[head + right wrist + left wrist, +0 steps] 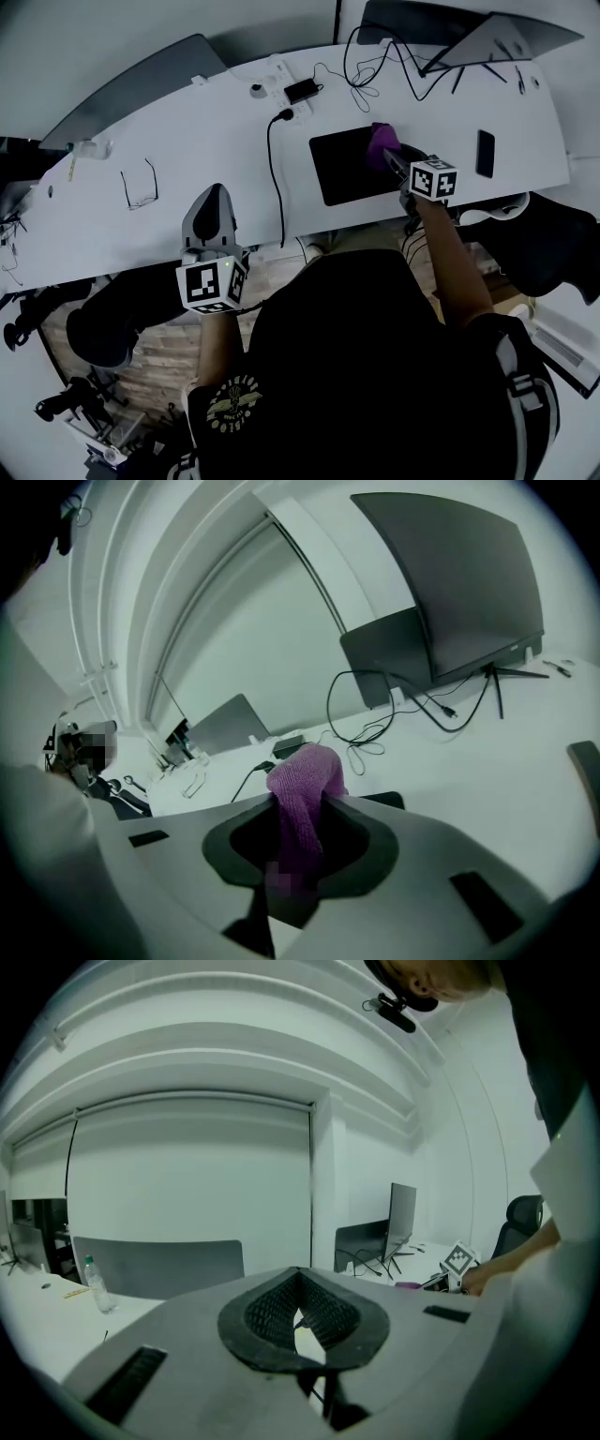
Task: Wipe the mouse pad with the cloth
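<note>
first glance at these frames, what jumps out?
The purple cloth stands out, the only colour here: it is clamped in the right gripper at the far right corner of the black mouse pad on the white desk. The left gripper sits idle near the desk's near edge, its jaws together on nothing.

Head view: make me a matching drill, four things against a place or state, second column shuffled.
1. cloth
2. glasses
3. phone
4. left tongs

A. lying on the desk, right of the mouse pad
B. shut, holding nothing
C. on the desk's left part
D. clamped in the right tongs

Pairs: 1-D, 2-C, 3-A, 4-B
</note>
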Motion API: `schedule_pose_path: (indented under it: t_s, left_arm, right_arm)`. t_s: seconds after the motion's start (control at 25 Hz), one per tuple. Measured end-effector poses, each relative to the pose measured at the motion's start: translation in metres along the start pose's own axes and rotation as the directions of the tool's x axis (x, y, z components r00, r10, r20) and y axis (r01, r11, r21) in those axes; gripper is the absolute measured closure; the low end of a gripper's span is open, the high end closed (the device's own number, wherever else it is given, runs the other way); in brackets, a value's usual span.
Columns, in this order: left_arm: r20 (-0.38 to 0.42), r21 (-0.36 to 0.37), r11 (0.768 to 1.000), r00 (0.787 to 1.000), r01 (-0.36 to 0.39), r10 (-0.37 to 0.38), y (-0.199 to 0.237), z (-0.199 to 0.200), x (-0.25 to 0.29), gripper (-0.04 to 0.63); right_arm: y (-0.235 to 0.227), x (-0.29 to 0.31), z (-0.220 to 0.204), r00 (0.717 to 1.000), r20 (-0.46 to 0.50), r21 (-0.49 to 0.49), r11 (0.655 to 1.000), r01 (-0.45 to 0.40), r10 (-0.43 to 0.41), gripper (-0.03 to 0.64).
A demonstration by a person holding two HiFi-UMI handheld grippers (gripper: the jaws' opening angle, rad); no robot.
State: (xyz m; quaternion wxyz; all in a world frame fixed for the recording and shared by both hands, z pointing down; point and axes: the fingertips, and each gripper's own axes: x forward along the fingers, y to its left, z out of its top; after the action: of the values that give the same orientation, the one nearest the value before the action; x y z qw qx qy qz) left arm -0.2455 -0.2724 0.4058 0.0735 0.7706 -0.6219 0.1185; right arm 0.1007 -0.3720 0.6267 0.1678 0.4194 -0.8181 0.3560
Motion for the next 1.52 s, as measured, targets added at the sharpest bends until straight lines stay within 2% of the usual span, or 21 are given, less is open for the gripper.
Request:
schedule_pose_path:
  t_s: [0.32,0.56,0.68,0.96,1.16,1.52]
  left_arm:
    - [-0.004,0.015,1.000,1.000,-0.018,0.019,0.004,-0.006,-0.035,0.594]
    - [-0.010,0.042,0.999,1.000,-0.028,0.029,0.007,-0.006,-0.056,0.594]
    - [-0.013,0.044,0.998,0.999,-0.036,0.036,0.008,-0.010,-0.066,0.594]
    - [-0.019,0.030,0.998,0.998,-0.064,0.064,0.009,-0.018,-0.079,0.594]
    - [-0.016,0.030,0.997,0.997,-0.078,0.078,-0.001,-0.012,-0.065,0.594]
    - [0.017,0.056,0.997,0.999,-0.046,0.045,-0.063,0.019,-0.006,0.594]
  right_arm:
    - [0.088,0.034,-0.047,0.983,-0.092,-0.021,0.987,-0.159,0.156,0.532]
    - [0.134,0.066,-0.091,0.959,-0.184,-0.035,0.974,-0.224,0.214,0.532]
    - [0.139,0.080,-0.109,0.953,-0.215,-0.020,0.974,-0.224,0.215,0.532]
    - [0.092,0.088,-0.146,0.954,-0.288,-0.003,0.997,-0.083,0.079,0.532]
    - [0.052,0.075,-0.146,0.956,-0.294,-0.031,0.999,-0.029,0.019,0.532]
    - [-0.033,0.033,-0.140,0.947,-0.320,-0.029,0.999,0.033,-0.040,0.532]
